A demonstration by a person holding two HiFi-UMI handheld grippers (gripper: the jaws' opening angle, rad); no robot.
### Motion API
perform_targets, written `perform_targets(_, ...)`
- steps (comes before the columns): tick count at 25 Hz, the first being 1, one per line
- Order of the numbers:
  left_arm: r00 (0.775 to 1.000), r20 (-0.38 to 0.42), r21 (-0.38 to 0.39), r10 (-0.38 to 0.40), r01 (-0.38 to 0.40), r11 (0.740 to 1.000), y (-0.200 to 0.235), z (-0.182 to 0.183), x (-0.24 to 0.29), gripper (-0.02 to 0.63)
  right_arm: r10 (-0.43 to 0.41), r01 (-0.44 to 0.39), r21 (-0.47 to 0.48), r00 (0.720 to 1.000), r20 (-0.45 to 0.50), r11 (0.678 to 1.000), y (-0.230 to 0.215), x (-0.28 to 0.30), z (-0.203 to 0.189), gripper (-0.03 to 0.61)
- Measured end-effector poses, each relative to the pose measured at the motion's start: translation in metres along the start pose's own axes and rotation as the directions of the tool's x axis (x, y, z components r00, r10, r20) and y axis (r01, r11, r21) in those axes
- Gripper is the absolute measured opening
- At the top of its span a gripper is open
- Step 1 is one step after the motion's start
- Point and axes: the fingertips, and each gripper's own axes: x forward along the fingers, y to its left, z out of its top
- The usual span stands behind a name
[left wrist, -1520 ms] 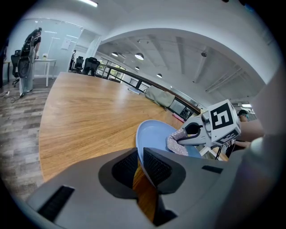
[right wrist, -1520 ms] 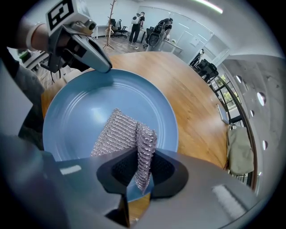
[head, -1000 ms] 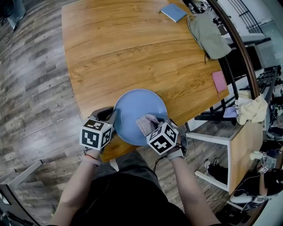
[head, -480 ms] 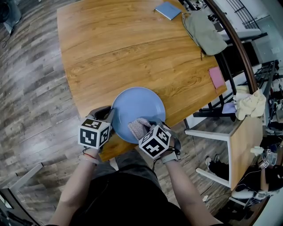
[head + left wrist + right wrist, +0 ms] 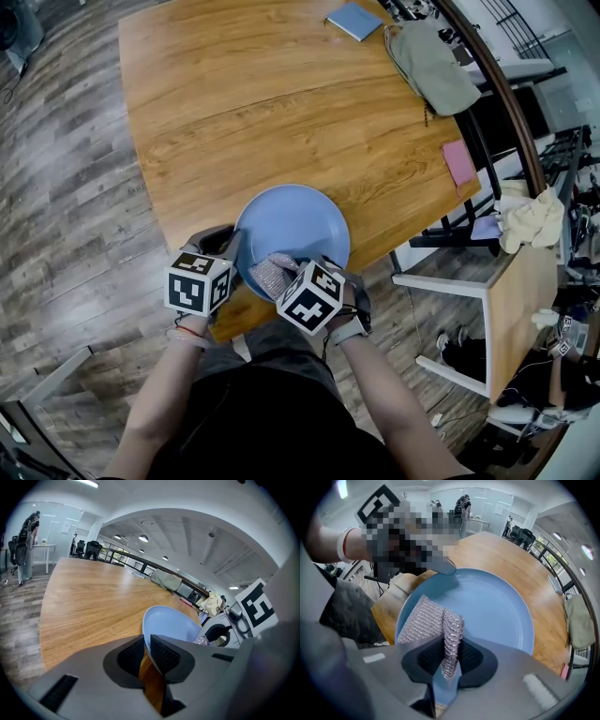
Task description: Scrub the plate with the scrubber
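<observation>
- Scrubbing is the step in hand, as I judge it: the silvery mesh scrubber (image 5: 421,620) lies against the near left part of the plate's face.
- Left tongs (image 5: 146,644) are clamped on the rim of the blue plate (image 5: 302,217) at its near left side, with the rim edge running between the two ribbed pads. I read this as the steadying hold.
- Right tongs (image 5: 449,656) are closed on a fold of the scrubber. One flap stands up between the pads and the rest spreads flat on the plate.
- The plate sits at the near edge of the wooden table (image 5: 262,103), close to my body. I cannot tell whether it rests flat or is tipped up slightly by the left hold.
- Most of the plate's far and right side lies bare, so I judge the work as only partly done.
- The next move calls for a sweep of the scrubber across that bare area with light downward pressure, while the left hold stays firm so the plate does not slide off the table edge.
</observation>
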Motion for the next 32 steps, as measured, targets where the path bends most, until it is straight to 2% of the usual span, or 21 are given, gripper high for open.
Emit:
perform_targets(4, 1.000, 0.002, -0.004, 0.002, -0.002, 1.000, 0.000, 0.000, 0.000, 0.035, 0.012, -0.012, -0.086, 1.000, 0.006, 0.996, 0.006, 0.005, 0.018, 0.064)
perform_targets(8, 1.000, 0.005, -0.011, 0.007, -0.007, 1.000, 0.001, 0.001, 0.000, 0.035, -0.003, 0.002, -0.206, 1.000, -0.005, 0.979, 0.005, 0.009, 0.035, 0.066)
perform_targets(17, 1.000, 0.003, -0.012, 0.014, -0.014, 1.000, 0.001, 0.001, 0.000, 0.035, -0.135, 0.128, -0.407, 0.991, 0.012, 0.904, -0.022, 0.017, 0.067, 0.066)
perform_targets(27, 1.000, 0.006, -0.012, 0.022, -0.021, 1.000, 0.002, 0.001, -0.002, 0.035, -0.211, 0.216, -0.386, 0.976, 0.056, 0.897, -0.080, 0.021, 0.086, 0.066)
perform_targets(32, 1.000, 0.010, -0.013, 0.028, -0.028, 1.000, 0.003, 0.001, -0.003, 0.035, -0.247, 0.258, -0.326, 0.966, 0.074, 0.910, -0.104, 0.018, 0.080, 0.066)
